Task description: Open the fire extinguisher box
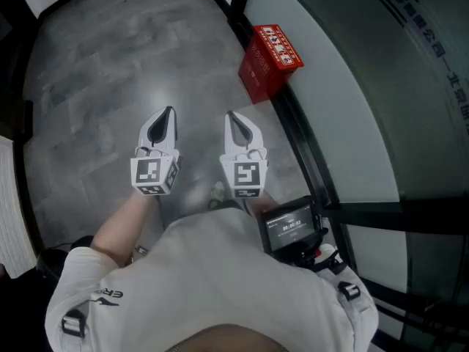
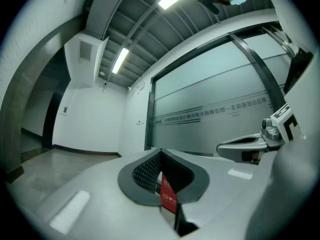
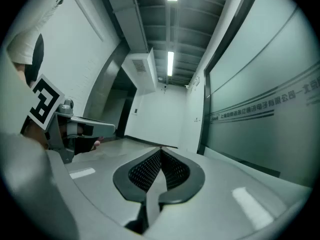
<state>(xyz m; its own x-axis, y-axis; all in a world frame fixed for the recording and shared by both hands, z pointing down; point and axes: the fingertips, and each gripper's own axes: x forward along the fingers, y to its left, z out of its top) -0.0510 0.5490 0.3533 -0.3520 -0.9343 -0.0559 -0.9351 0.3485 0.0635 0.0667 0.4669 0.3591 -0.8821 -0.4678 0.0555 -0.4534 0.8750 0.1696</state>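
My left gripper [image 1: 167, 116] sits level in front of me, its 2 jaws pressed together with nothing clamped between them. In the left gripper view the dark ribbed pads [image 2: 150, 170] meet at the tip. Through the slit lower down I see a sliver of red, which is the box far beyond the gripper, not something held. The marker cube [image 1: 154, 174] sits at the back of this gripper, just ahead of my hand.

Just to its right, side by side and apart from it, is my right gripper [image 1: 231, 117]. It is also level, and its 2 jaws are closed on nothing. In the right gripper view the pads meet at the tip, and only grey floor [image 1: 110, 64] shows past them. Its own marker cube [image 1: 247, 178] faces up toward me.

The fire extinguisher box [image 1: 268, 61] is ahead of the right gripper and off to its right, well apart from both grippers. It is red and stands on the floor with its back against the foot of the glass wall [image 1: 352, 86]. I cannot tell from here whether its door is open or closed.

The glass wall runs along the right of the right gripper, with a line of print across it. Behind that gripper, at my waist, hangs a small screen [image 1: 289, 227].
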